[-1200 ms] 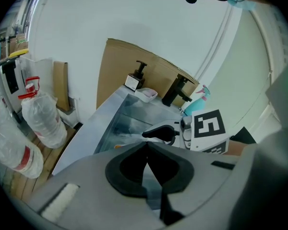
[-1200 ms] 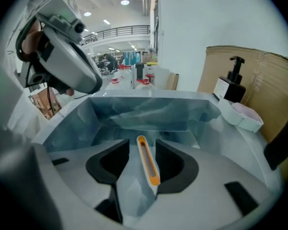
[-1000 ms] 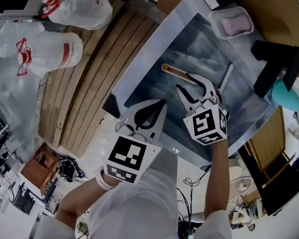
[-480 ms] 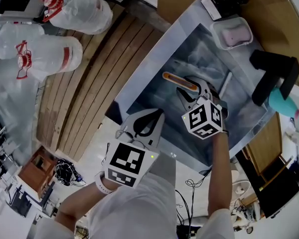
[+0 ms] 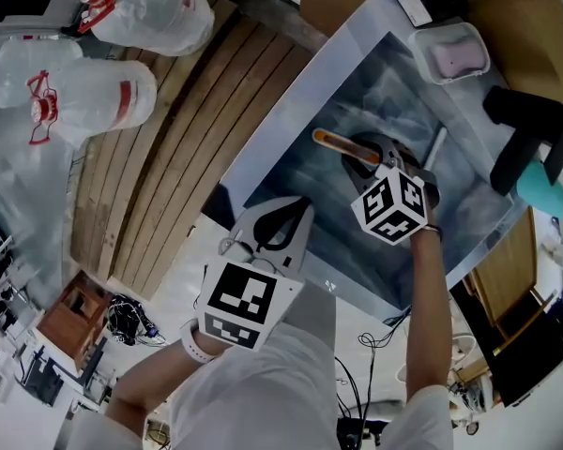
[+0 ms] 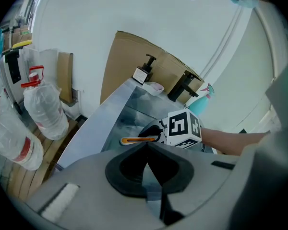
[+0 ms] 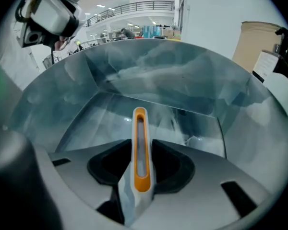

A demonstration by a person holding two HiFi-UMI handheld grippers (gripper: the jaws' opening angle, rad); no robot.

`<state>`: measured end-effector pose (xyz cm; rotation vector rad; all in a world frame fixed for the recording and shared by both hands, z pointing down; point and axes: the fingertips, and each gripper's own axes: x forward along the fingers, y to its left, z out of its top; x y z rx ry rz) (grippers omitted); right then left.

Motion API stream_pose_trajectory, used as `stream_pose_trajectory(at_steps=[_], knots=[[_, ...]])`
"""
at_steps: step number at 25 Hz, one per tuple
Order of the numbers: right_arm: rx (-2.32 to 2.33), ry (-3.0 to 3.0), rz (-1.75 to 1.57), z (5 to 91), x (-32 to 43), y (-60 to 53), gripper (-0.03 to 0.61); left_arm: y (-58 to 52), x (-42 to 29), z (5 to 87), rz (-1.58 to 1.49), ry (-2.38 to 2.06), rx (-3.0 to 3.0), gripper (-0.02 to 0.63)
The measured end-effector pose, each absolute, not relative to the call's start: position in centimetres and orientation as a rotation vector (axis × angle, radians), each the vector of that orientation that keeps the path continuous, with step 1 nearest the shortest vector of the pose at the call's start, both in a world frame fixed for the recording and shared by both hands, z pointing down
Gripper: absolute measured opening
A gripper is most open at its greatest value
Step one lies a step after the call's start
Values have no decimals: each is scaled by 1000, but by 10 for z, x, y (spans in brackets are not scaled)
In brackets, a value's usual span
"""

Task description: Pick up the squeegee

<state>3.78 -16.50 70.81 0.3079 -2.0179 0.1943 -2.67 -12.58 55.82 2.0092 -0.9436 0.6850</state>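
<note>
Your right tool (image 7: 137,152) is down in the sink (image 5: 283,111). Its jaws have just been narrowing, but they are not yet clamped. The squeegee (image 5: 338,144) lies on the sink floor. Its orange-edged handle runs straight up between those jaws, close to both. Your left tool (image 6: 146,147) hangs at the sink's near edge with its jaws pressed together, holding nothing.
</note>
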Motion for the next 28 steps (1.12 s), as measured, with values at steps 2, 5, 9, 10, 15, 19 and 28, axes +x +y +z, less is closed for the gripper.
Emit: stream_pose_trajectory(at_steps=[2, 5, 9, 10, 15, 19, 28], knots=[[300, -2015, 201, 708, 37, -162, 126, -126, -27, 557, 682, -950, 2013, 5], [301, -2012, 181, 709, 36, -162, 121, -130, -29, 555, 682, -960, 2023, 5], [308, -2007, 143, 707, 36, -162, 120, -130, -31, 551, 684, -971, 2027, 5], [317, -2007, 133, 704, 36, -162, 118, -130, -31, 551, 686, -972, 2029, 5], [403, -2071, 174, 682, 36, -163, 118, -125, -33, 543, 689, -984, 2044, 5], [497, -2117, 192, 655, 43, -163, 118, -121, -30, 531, 690, -995, 2069, 5], [761, -2242, 173, 572, 58, -156, 118, -108, -17, 490, 662, -1022, 2153, 5]])
